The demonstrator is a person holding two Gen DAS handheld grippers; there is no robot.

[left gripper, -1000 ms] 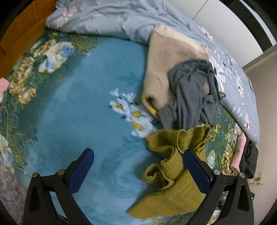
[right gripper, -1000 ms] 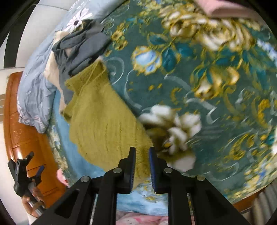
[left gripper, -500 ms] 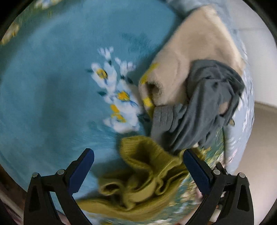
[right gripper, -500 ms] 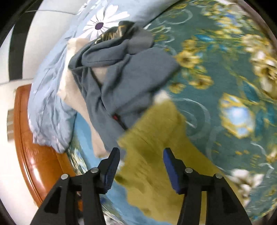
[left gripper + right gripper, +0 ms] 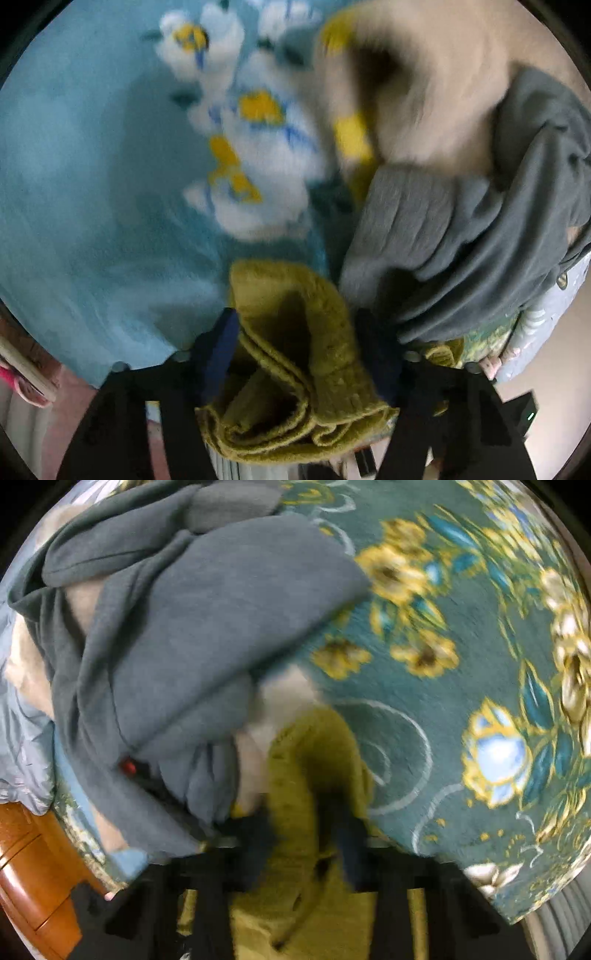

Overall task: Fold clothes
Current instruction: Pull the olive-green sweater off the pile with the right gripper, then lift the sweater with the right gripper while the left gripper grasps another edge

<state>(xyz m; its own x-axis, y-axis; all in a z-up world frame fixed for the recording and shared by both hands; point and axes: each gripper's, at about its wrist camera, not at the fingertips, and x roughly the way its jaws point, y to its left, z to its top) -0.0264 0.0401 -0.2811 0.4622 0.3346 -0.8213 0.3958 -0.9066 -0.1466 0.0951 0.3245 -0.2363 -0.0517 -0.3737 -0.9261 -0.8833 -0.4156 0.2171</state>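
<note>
An olive-green knitted sweater lies bunched on the teal floral blanket. My left gripper has its jaws around a thick fold of the sweater, partly closed on it. In the right wrist view the same sweater runs between the jaws of my right gripper, which are closed in on it. A grey garment lies just beyond, over a beige sweater; the grey garment also fills the upper left of the right wrist view.
The blanket's dark green floral border spreads to the right. A wooden bed frame shows at lower left. A light blue quilt lies behind the pile. The bed's edge and the floor show at lower right.
Both grippers have moved in low onto the green sweater and narrowed their jaws around it. The left was wide open before; the right was shut, then opened.
</note>
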